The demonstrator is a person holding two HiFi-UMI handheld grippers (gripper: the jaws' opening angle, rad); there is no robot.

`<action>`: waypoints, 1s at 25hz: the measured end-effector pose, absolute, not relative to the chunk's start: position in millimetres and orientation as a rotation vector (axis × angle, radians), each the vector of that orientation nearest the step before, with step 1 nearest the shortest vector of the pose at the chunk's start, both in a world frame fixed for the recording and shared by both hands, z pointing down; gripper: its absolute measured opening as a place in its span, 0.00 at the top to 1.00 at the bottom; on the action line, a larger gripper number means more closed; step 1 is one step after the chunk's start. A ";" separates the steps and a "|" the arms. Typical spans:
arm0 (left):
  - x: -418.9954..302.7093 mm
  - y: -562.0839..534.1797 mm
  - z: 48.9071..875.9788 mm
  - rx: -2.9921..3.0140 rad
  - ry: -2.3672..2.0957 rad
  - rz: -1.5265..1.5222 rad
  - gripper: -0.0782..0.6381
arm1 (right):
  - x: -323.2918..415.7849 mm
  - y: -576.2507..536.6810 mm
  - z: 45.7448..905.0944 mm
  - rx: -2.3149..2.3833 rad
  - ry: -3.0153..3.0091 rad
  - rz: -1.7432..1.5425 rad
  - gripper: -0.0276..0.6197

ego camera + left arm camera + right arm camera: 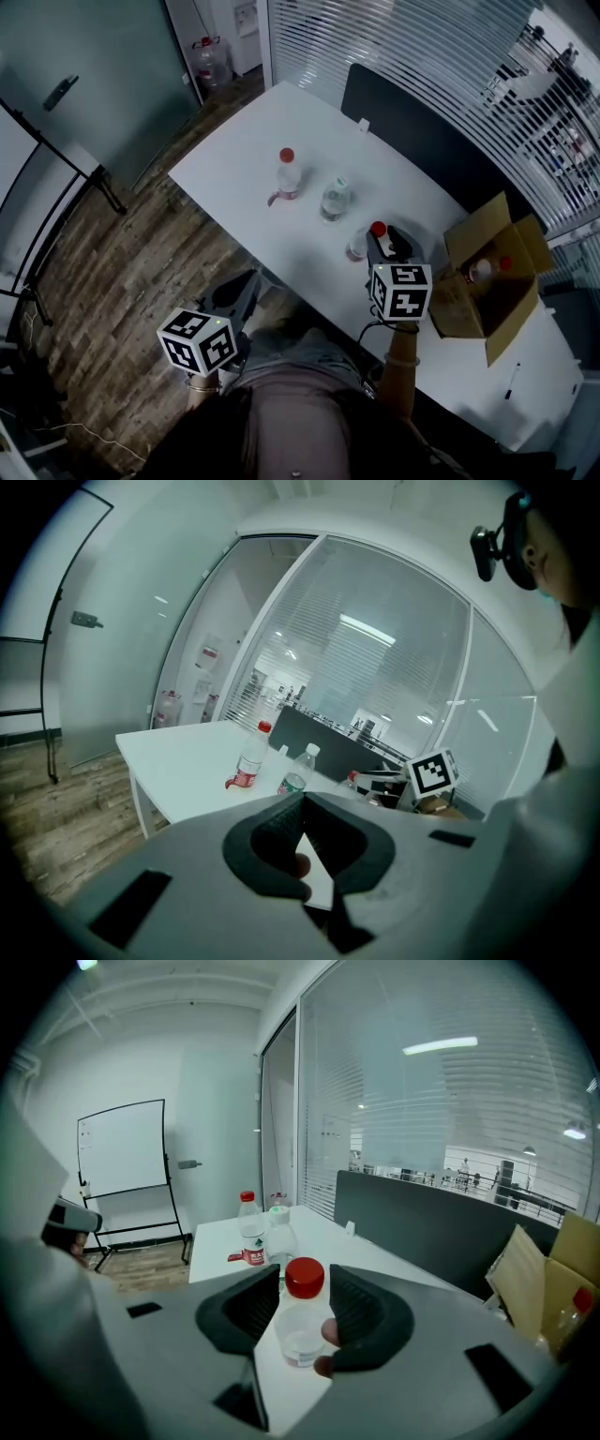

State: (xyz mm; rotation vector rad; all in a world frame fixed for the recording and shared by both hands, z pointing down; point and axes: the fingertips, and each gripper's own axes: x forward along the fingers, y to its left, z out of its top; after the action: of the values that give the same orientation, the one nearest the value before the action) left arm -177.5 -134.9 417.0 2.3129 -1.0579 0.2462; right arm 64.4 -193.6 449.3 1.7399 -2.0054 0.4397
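Observation:
Three water bottles stand on the white table (234,159). The nearest, a red-capped bottle (302,1321) (361,242), sits between the jaws of my right gripper (304,1283) (389,242). Those jaws are open, one on each side of its neck, with thin gaps showing. Farther left are a white-capped bottle (336,197) (277,1232) and another red-capped bottle (287,173) (249,1232). My left gripper (305,799) (242,286) hangs off the table's near edge above the wooden floor. It is shut, pads meeting, with nothing in it.
An open cardboard box (487,281) (553,1288) with bottles inside stands on the table right of my right gripper. A dark partition (422,141) runs along the table's far side. A whiteboard on a stand (122,1147) is on the floor to the left. A pen (512,380) lies near the table's right end.

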 end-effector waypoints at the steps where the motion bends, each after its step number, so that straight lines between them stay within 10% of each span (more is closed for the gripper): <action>1: -178.2 -135.7 416.3 2.321 -1.047 0.245 0.88 | 64.4 -191.6 447.4 1.754 -1.999 0.436 0.72; 25: -182.0 -118.2 416.3 2.559 -0.607 0.377 0.88 | 39.8 -70.9 400.7 2.242 -1.758 0.411 0.87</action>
State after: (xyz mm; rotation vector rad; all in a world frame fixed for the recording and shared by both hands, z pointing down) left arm -182.0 -118.2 416.3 2.5594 -0.6071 0.3766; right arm 39.8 -70.9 400.7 2.2420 -1.7579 0.4107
